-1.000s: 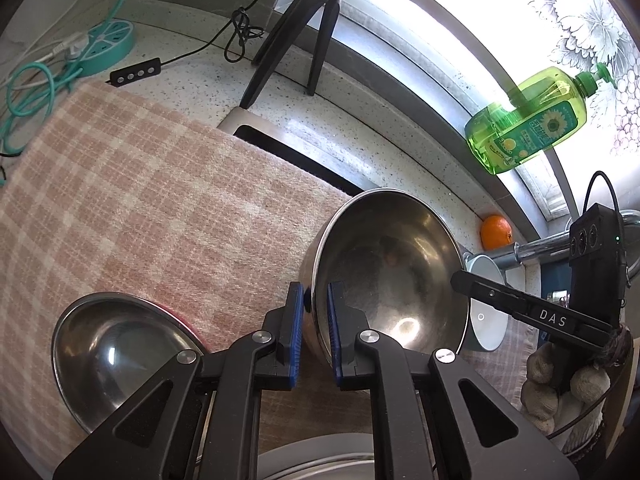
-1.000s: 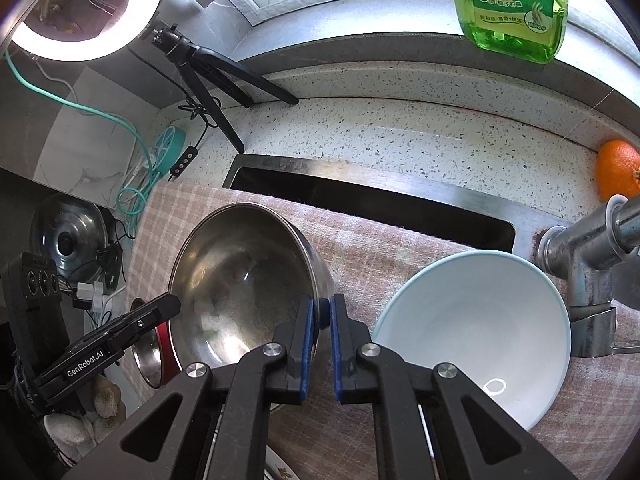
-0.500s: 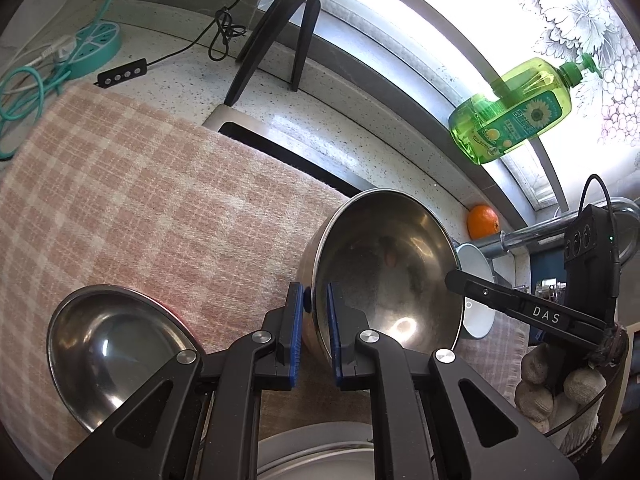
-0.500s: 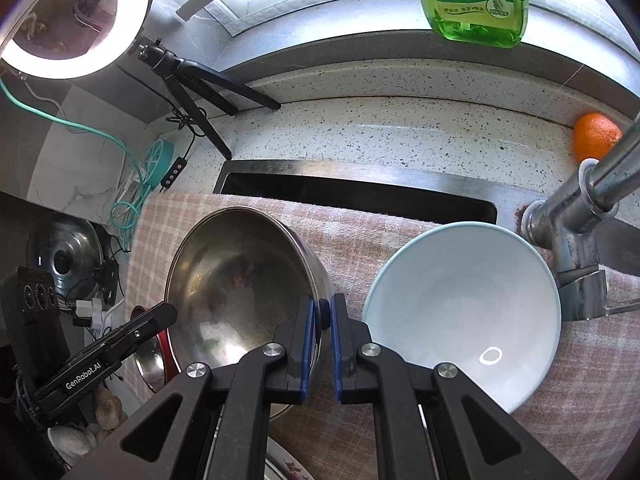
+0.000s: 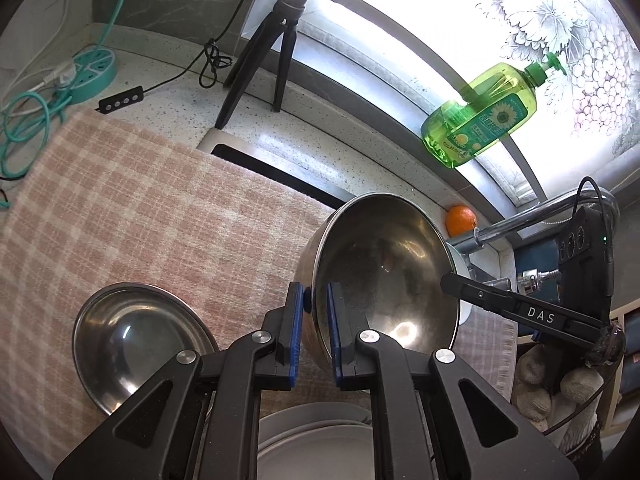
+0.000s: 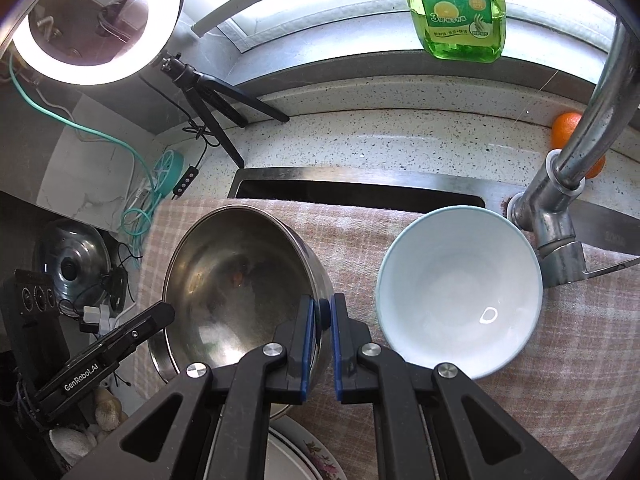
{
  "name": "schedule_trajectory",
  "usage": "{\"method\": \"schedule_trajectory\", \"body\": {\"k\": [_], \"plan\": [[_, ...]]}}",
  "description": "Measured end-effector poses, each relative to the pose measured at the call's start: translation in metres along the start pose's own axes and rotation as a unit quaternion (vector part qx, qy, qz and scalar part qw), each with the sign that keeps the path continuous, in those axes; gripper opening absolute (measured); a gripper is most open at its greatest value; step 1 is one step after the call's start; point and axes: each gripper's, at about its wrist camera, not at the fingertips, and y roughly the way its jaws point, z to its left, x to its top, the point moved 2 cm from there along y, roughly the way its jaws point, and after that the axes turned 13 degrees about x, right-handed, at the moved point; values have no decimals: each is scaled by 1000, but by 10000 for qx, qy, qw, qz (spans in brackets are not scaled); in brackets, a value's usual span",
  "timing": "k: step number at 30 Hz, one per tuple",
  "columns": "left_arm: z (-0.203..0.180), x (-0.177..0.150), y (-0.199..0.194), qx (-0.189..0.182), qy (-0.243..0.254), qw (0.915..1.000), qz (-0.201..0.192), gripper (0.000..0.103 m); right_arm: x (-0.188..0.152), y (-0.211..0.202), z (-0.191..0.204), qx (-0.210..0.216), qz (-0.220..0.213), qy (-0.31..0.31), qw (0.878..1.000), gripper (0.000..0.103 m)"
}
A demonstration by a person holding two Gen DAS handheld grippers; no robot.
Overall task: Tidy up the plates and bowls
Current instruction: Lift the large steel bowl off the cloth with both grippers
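Note:
A large steel bowl hangs tilted above the checked cloth, held by both grippers. My left gripper is shut on its near rim. On the opposite rim my right gripper is shut too; it also shows at the right of the left wrist view. A smaller steel bowl lies on the cloth at lower left. A pale blue bowl stands on the cloth beside the tap. White plates sit under the left gripper, and a flowered plate shows at the bottom of the right wrist view.
A steel tap rises at the right by an orange. A green soap bottle stands on the window ledge. A black tripod, a teal power strip with cables and a ring light crowd the back left. A gloved hand holds the right gripper.
Both grippers have risen with the large steel bowl between them; the cloth, the small steel bowl and the pale blue bowl look farther below. The grips have not changed.

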Motion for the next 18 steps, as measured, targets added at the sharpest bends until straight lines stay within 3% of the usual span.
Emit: {"method": "schedule_trajectory", "body": {"k": [18], "plan": [[29, -10, -49, -153, 38, 9995, -283, 10, -26, -14, 56, -9, -201, -150, 9997, 8]]}}
